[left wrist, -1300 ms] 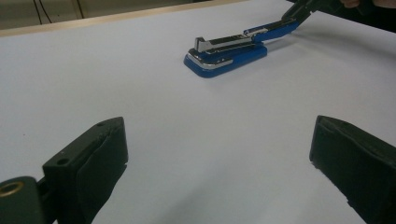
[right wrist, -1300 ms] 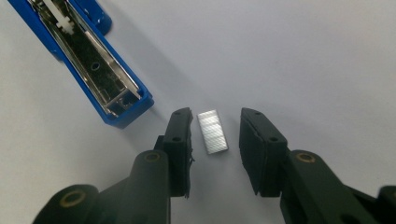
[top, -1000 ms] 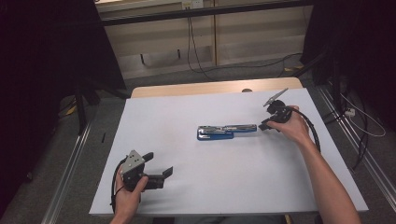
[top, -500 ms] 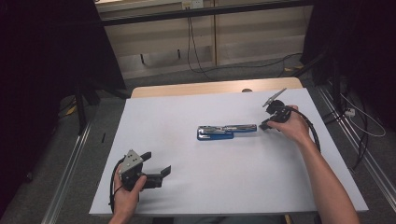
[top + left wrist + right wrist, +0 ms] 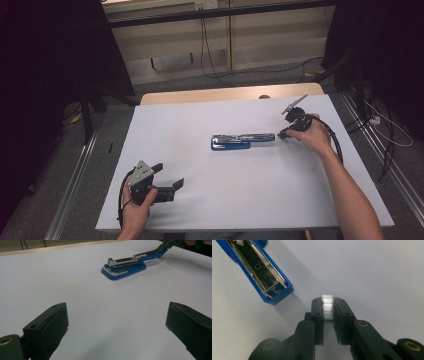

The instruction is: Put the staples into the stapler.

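A blue stapler [image 5: 239,141] lies near the centre of the white worktop [image 5: 200,210], swung open so that its bright metal magazine channel faces up above the rounded blue plastic base. The right gripper [image 5: 289,131] sits just beside the open end of the magazine, its matte black fingers [image 5: 318,312] clamped on a short silvery strip of staples [image 5: 327,306] with fine ribbing. The left gripper [image 5: 170,184] rests low at the near left of the worktop, well apart from the stapler, its blocky rubber-faced fingers [image 5: 50,325] spread wide and holding nothing. The worktop surface is smooth and matte, with a pale wooden edge [image 5: 220,94] showing at the far side. Beyond it stand light wall panels [image 5: 250,35] with hanging cables [image 5: 204,40] and dark curtains [image 5: 50,75].
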`<state>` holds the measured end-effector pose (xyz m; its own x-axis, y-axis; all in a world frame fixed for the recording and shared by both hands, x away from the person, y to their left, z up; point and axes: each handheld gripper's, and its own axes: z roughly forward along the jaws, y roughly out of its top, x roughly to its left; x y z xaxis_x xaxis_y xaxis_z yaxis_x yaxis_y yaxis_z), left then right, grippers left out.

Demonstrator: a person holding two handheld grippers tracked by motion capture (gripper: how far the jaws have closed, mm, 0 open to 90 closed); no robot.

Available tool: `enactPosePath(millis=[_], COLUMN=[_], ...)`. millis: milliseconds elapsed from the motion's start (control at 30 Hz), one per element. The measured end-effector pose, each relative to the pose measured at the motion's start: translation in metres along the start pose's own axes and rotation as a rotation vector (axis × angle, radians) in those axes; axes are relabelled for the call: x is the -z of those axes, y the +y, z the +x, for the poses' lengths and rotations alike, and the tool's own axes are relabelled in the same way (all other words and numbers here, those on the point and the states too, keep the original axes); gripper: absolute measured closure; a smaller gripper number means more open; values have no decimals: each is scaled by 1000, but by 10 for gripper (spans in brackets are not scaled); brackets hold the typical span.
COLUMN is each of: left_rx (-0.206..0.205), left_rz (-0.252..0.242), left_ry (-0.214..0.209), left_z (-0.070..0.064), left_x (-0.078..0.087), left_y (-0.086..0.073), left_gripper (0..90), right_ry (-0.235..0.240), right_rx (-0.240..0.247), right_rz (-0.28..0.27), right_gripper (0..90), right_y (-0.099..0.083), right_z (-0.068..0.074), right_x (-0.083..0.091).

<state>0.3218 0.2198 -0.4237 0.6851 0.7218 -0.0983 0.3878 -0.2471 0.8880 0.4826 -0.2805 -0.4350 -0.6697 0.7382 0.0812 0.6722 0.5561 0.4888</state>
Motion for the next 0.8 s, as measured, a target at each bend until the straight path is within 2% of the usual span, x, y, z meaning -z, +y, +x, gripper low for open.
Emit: enactPosePath(millis=[133,267,500,667,800], left_rx=[-2,-17,-17,-7,-15], left_rz=[-1,-6,-4,-7,-7], left_ry=[12,15,15,15,16], left_z=[0,0,0,1,-1], left_x=[0,0,1,1,1], left_y=[1,2,1,1,2], left_gripper=[45,45,45,45,44], right_ry=[-7,-34,-39,-51,-53], right_rx=[-1,-7,-21,8,1], right_rz=[-5,-21,-63,-104,-121], right_gripper=[792,792,792,792,792], right_y=[-1,-3,-5,-5,-6], right_z=[2,3,2,4,4], right_x=[4,10,19,24,29])
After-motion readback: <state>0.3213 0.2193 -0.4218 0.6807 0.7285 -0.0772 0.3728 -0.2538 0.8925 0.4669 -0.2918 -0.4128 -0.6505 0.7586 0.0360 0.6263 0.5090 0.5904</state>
